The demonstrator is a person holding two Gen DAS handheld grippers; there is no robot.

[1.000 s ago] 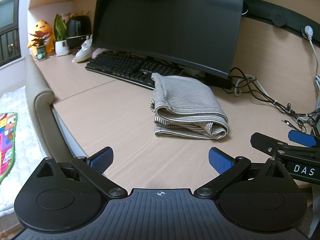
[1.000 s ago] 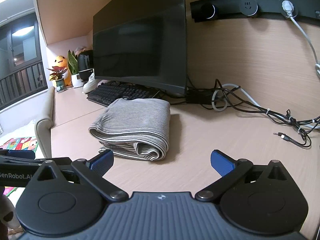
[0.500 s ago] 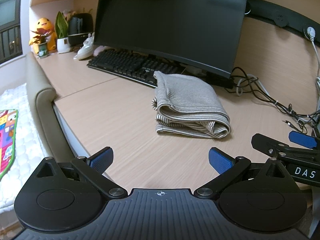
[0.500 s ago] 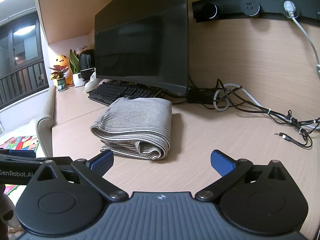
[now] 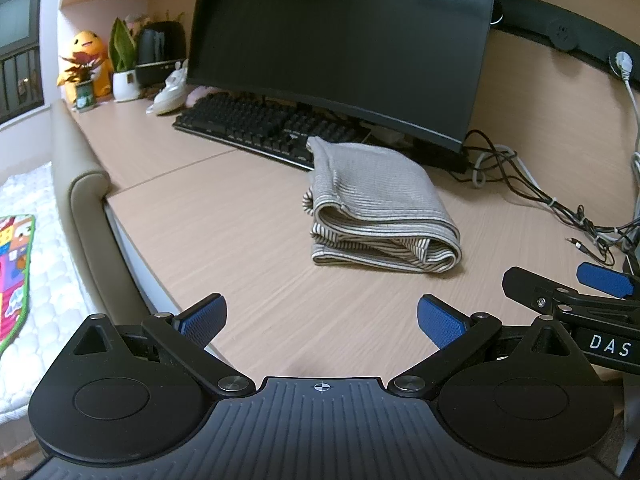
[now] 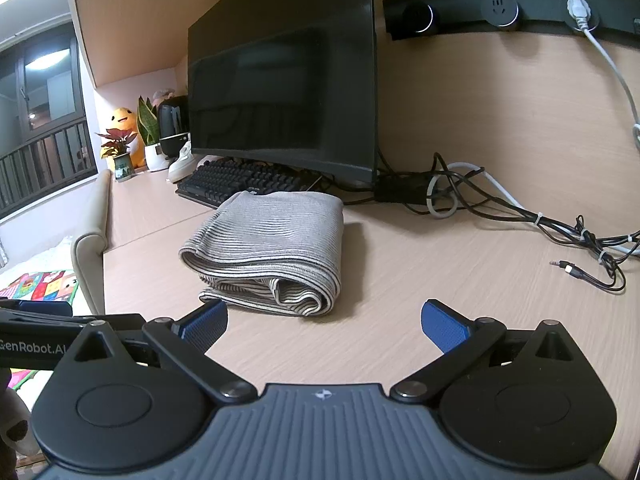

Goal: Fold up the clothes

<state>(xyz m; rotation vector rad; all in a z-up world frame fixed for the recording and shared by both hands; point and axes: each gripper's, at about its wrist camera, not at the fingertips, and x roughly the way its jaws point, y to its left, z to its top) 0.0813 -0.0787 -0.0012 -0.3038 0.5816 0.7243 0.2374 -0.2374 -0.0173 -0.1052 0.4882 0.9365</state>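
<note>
A grey striped garment [image 5: 376, 208] lies folded into a thick bundle on the wooden desk [image 5: 224, 224], just in front of the keyboard. It shows in the right wrist view too, as the same folded garment [image 6: 272, 248]. My left gripper [image 5: 320, 316] hovers open over the desk's near edge, well short of the cloth, with nothing between its blue pads. My right gripper [image 6: 324, 322] is open too, its left pad close to the bundle's near edge without touching it. The right gripper's fingers [image 5: 600, 280] reach into the left wrist view at the right.
A black monitor [image 5: 340, 40] and keyboard [image 5: 264, 128] stand behind the garment. Tangled cables [image 6: 520, 216] and a loose audio plug [image 6: 568, 268] lie at the right. Plants, a yellow plush toy [image 5: 84, 60] and a padded desk edge guard [image 5: 80, 200] sit at the left.
Both views have drifted slightly; the folded garment sits a touch closer to the right gripper. Both grippers stay open and hold nothing.
</note>
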